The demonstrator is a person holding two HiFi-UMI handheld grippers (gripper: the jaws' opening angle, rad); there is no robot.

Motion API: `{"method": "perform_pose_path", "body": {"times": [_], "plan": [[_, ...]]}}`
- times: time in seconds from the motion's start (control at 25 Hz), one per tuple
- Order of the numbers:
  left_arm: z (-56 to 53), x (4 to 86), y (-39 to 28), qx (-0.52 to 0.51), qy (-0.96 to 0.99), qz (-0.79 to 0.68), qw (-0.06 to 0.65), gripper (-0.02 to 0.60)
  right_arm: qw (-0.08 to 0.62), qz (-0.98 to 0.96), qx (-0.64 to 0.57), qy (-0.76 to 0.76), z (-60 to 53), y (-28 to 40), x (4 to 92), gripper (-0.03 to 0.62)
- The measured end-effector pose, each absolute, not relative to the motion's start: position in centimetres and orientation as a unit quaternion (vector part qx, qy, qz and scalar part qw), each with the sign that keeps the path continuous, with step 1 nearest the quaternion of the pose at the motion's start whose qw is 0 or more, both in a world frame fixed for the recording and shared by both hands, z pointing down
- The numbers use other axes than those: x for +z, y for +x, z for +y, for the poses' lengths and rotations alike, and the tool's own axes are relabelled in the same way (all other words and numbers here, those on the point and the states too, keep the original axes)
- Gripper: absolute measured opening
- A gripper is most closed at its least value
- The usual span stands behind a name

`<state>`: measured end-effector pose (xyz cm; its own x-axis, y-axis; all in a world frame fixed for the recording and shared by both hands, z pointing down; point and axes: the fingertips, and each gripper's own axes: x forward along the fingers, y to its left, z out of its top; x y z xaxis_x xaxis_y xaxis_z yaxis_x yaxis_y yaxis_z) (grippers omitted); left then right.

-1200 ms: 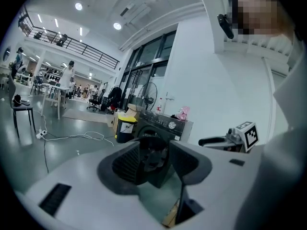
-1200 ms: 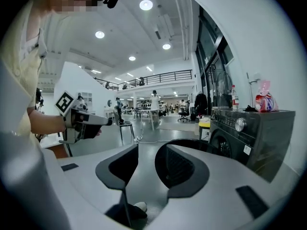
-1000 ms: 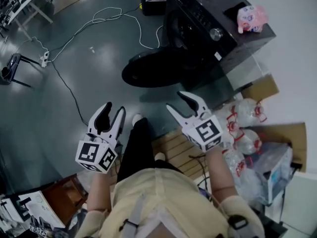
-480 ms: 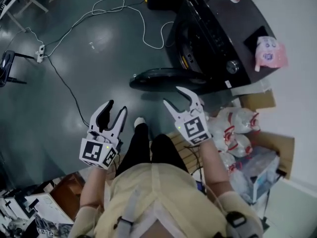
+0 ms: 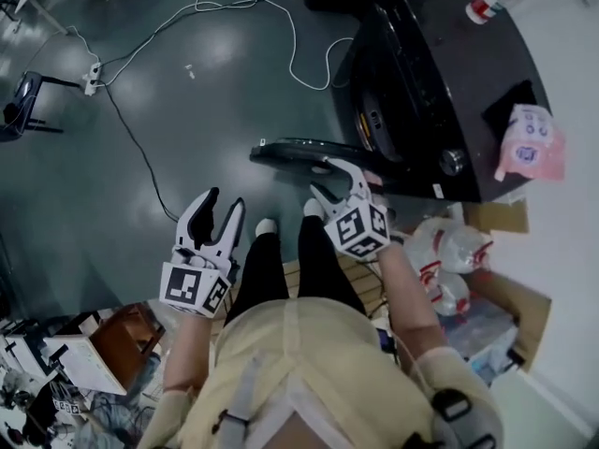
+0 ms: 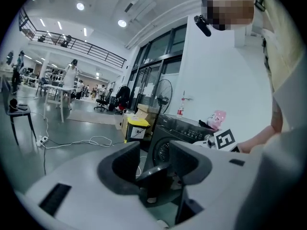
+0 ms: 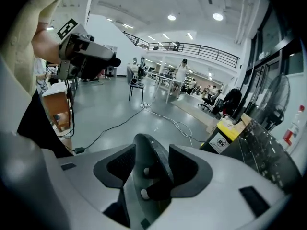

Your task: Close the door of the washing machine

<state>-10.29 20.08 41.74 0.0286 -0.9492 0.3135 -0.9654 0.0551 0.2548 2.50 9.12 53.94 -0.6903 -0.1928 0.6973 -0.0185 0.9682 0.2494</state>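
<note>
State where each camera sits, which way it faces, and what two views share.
Head view: head-mounted, looking steeply down; torso, legs, left claw, right claw show.
Left gripper view: on left claw, facing the washing machine; right claw shows.
Right gripper view: on right claw, facing the hall; door edge between its jaws, left claw shows.
All share the washing machine.

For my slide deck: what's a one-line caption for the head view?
Right tool, jaws apart, straddles the rim of the open washing machine door; left tool hangs open above the floor.

the left gripper (image 6: 156,152) holds its jaws apart at lower centre. beyond them stands the washing machine (image 6: 184,127), its door (image 6: 152,176) swung wide.
</note>
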Motion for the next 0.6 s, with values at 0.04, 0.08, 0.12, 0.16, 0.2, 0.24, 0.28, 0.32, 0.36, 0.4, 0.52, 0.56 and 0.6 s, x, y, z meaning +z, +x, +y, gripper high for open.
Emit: {"method": "perform_pose_path", "body": {"times": [0.04, 0.08, 0.12, 0.16, 0.2, 0.24, 0.28, 0.32, 0.36, 0.4, 0.52, 0.56, 0.6], "plan": [[19.6, 41.8, -10.1, 0.019, 0.681, -0.701, 0.209, 0.193, 0.393, -0.911, -0.115, 0.05, 8.7, 2.4, 54.3, 0.195], [19.2, 41.9, -9.9, 0.018, 0.677, -0.705, 0.212, 0.193, 0.395, -0.91, -0.12, 0.044, 8.3, 2.2, 54.5, 0.195], [18.8, 42.0, -9.6, 0.018, 0.672, -0.708, 0.215, 0.193, 0.398, -0.908, -0.125, 0.038, 7.9, 2.0, 54.7, 0.195], [18.4, 42.1, -9.3, 0.018, 0.669, -0.71, 0.218, 0.193, 0.4, -0.907, -0.13, 0.032, 7.5, 1.9, 54.9, 0.195], [18.0, 42.2, -9.0, 0.019, 0.667, -0.712, 0.219, 0.193, 0.402, -0.905, -0.135, 0.025, 7.1, 1.7, 55.1, 0.195], [17.7, 42.2, -8.7, 0.021, 0.665, -0.714, 0.219, 0.193, 0.405, -0.904, -0.139, 0.019, 6.8, 1.6, 55.3, 0.195], [17.4, 42.2, -8.6, 0.024, 0.663, -0.715, 0.218, 0.193, 0.407, -0.902, -0.141, 0.013, 6.6, 1.5, 55.5, 0.195], [17.1, 42.2, -8.6, 0.027, 0.661, -0.717, 0.218, 0.193, 0.409, -0.901, -0.142, 0.007, 6.4, 1.3, 55.7, 0.195], [16.9, 42.2, -8.6, 0.029, 0.659, -0.72, 0.217, 0.193, 0.411, -0.901, -0.143, 0.0, 6.3, 1.1, 55.8, 0.195], [16.7, 42.2, -8.8, 0.029, 0.655, -0.723, 0.218, 0.193, 0.411, -0.9, -0.144, -0.006, 6.2, 0.8, 55.9, 0.195], [16.2, 42.2, -9.3, 0.026, 0.643, -0.733, 0.22, 0.193, 0.417, -0.896, -0.147, -0.035, 6.5, 0.2, 56.2, 0.195], [16.1, 42.2, -9.4, 0.025, 0.64, -0.736, 0.22, 0.193, 0.42, -0.894, -0.15, -0.046, 6.8, 0.0, 56.5, 0.195], [15.9, 42.2, -9.5, 0.026, 0.636, -0.739, 0.22, 0.193, 0.424, -0.891, -0.155, -0.057, 7.1, -0.2, 56.7, 0.195]]}}
